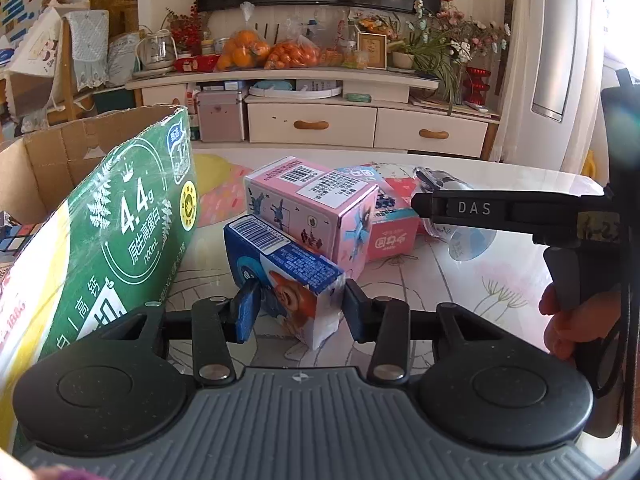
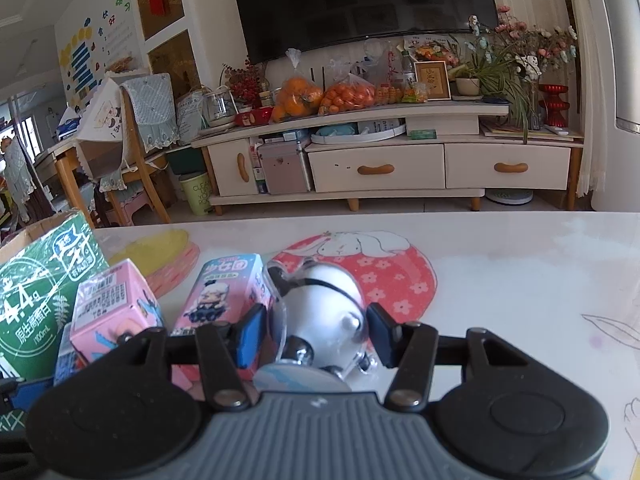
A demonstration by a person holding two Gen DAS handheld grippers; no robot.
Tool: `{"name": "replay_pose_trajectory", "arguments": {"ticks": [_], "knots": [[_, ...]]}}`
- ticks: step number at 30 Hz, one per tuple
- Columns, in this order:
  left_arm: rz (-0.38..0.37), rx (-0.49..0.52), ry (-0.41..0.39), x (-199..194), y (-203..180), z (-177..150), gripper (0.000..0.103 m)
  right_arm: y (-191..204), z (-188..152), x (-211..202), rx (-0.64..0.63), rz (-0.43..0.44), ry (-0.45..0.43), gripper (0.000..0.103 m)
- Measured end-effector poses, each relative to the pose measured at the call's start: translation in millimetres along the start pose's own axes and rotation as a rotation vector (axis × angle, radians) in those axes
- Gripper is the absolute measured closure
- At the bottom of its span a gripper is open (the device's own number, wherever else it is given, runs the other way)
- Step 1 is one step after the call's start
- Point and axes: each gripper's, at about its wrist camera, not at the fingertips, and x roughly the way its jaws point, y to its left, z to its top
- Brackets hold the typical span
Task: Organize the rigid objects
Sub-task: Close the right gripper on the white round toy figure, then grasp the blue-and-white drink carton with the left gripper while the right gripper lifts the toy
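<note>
Left wrist view only: left gripper with both pads clamped on the near end of a blue cardboard carton with a barcode label, lying on the pale glossy table with flower print, just beside the big green cardboard milk case at its left. Behind the blue carton sits a pink cardboard box with barcode, touching it as far as I can tell. Same view shows the right gripper from the side as a black bar marked DAS, and fingers of a hand on its handle, cut off at the frame edge. Right wrist view only: right gripper closed on a clear plastic dome holding a white round figure, resting on the table beside a pink and light-blue box with a cartoon girl; the dome's base is hidden under the gripper body. Count: three small boxes, one dome toy, one green case, two grippers. Case is open-topped cardboard inside; its contents mostly hidden. Blue carton barely visible in the right view, low left.
</note>
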Motion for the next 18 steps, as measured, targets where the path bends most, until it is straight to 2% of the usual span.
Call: {"name": "replay_pose_trajectory", "arguments": {"ticks": [8, 18], "knots": [[-0.031, 0.026, 0.003, -6.7, -1.3, -6.8, 0.062, -2.8, -9.4, -16.7, 0.019, -0.025, -0.007, 0.049], [-0.081, 0.061, -0.003, -17.1, -3.8, -14.2, 0.064, 13.0, -23.1, -35.6, -0.043, -0.053, -0.006, 0.049]]}}
